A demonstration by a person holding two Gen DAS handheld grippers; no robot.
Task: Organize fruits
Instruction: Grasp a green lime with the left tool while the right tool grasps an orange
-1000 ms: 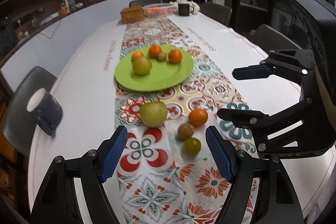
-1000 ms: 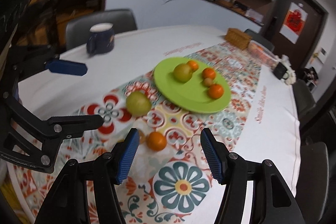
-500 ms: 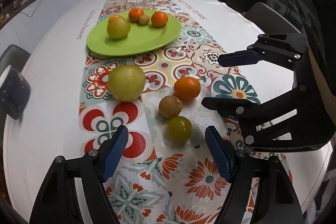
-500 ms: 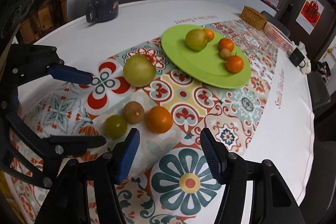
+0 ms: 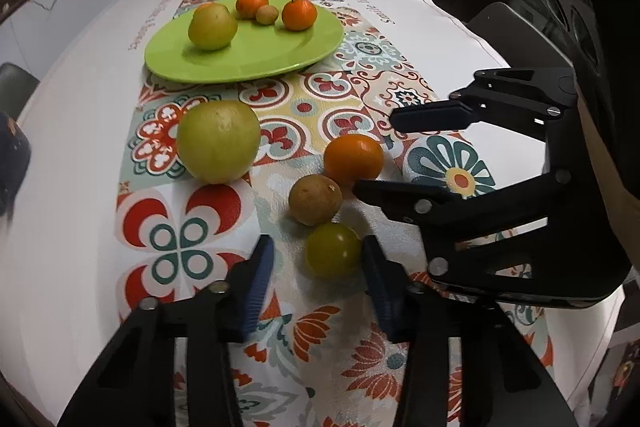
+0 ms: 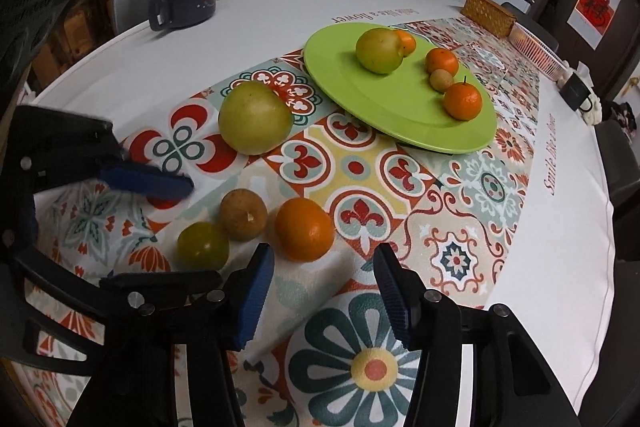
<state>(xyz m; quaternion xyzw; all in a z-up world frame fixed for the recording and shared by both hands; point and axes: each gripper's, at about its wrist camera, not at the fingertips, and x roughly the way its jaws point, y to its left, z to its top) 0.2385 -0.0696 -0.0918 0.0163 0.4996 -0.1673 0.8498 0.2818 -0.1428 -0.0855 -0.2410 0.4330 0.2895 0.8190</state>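
Left hand-held gripper (image 5: 318,269) low over table (image 5: 80,155), jaws closing around small green fruit (image 5: 333,256); right pad touching it, left pad apart. Right hand-held gripper (image 6: 324,291) jaws apart and closing, loose orange (image 6: 305,229) just ahead, not gripped. Brown fruit (image 5: 315,199) between green fruit and orange. Big pear (image 5: 218,141) beside. Green plate (image 5: 256,59) beyond, carrying five fruits.

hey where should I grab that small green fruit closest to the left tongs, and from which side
Take the small green fruit across its widest middle, coming down from above and the near side. It is round, so the pads should sit on opposite flanks. The brown fruit touches or nearly touches its far side, so avoid that direction. The left tongs already straddle it, jaws closing.
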